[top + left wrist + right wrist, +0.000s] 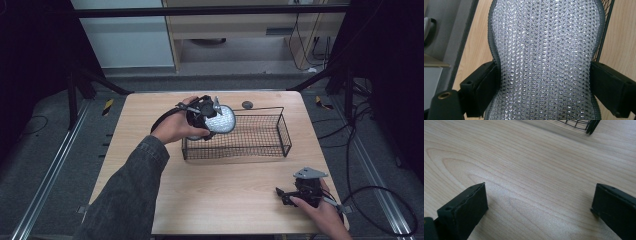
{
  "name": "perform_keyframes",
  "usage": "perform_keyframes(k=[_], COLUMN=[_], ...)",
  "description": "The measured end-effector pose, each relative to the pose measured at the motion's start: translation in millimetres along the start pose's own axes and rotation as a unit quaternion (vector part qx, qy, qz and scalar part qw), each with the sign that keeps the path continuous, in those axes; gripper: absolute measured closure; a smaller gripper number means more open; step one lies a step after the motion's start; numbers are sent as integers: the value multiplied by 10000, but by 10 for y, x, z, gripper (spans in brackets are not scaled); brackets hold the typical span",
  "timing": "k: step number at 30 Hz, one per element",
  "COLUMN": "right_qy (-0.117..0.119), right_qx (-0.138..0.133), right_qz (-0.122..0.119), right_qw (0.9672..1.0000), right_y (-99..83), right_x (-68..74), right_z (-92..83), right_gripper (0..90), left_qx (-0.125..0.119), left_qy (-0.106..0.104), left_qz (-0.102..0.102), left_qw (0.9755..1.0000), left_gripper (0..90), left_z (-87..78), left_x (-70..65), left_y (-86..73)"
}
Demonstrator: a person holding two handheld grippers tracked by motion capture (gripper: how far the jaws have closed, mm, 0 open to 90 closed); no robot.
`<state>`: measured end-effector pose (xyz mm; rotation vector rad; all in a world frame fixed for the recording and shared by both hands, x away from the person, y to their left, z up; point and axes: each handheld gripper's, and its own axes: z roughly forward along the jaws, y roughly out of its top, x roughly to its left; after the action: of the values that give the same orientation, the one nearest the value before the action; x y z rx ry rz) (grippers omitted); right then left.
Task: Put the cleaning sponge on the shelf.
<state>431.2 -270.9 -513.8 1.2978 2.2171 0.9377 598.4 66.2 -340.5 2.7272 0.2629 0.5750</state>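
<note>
My left gripper (209, 116) is shut on a silver sequined pouch (221, 119) and holds it over the left end of a black wire basket (280, 148). In the left gripper view the pouch (546, 57) has a grey seam round its edge, and both black jaws press on its sides. My right gripper (281, 193) rests low over the table's near right corner. Its jaws stand wide apart over bare wood, so the right gripper (539, 205) is open with nothing between them.
The light wooden table (220, 195) has a small dark round object (247, 104) behind the basket. A corner of the basket (584, 125) shows far off in the right gripper view. Black cables (380, 195) trail on the floor at the right.
</note>
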Motion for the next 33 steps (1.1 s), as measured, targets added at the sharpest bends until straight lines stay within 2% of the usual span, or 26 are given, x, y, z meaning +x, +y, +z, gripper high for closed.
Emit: perform_keyframes(k=[14, 27, 33], right_qy=[0, -2, 1], right_qx=[0, -1, -5], right_qz=[0, 3, -3], right_qw=[10000, 10000, 10000], right_y=[0, 0, 0], right_x=[0, 0, 0], right_z=[0, 1, 1], right_gripper=[3, 3, 3], left_qx=[67, 268, 276], left_qy=[-47, -84, -167], left_qz=[-7, 132, -1], left_qw=[10000, 9995, 9995], left_gripper=[133, 136, 131], left_z=[138, 336, 400], left_x=[16, 28, 32], left_y=[-41, -55, -75])
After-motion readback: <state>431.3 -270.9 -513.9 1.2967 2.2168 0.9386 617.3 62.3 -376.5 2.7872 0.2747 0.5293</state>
